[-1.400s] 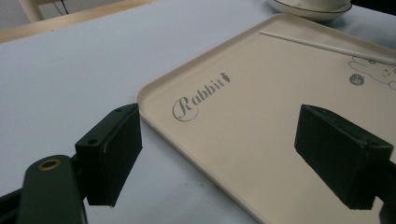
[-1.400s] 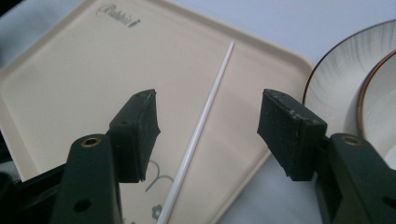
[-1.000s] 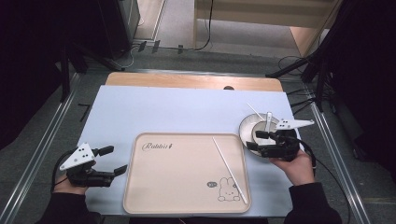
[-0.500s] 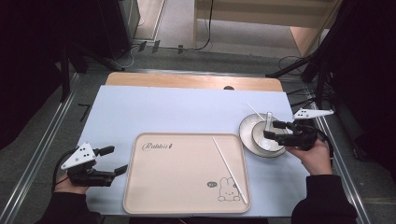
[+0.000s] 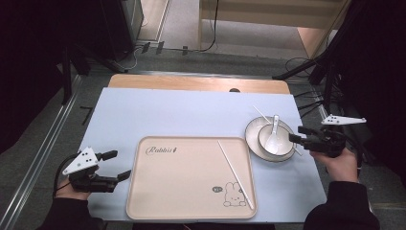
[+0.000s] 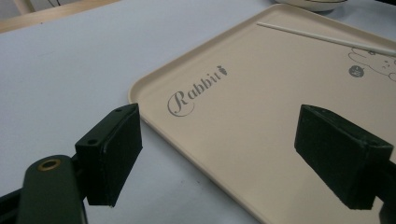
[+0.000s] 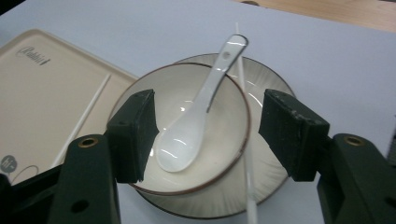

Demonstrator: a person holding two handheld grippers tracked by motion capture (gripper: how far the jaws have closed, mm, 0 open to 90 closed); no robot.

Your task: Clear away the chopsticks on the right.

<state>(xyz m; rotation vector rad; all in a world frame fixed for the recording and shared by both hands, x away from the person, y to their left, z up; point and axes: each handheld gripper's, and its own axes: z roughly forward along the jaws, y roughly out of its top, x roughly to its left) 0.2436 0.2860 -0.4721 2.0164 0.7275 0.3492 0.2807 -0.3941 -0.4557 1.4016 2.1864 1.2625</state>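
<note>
Left gripper view: "Rabbit" script on beige tray [image 6: 289, 116].

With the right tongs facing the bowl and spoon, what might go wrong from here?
1. The right tongs, open and just now narrowing with nothing gripped, point at the bowl; a nudge may slide it on the plate.
2. The spoon lies loose, its handle over the rim, so it may tip out.
3. One chopstick rests across the plate and could roll off.
</note>
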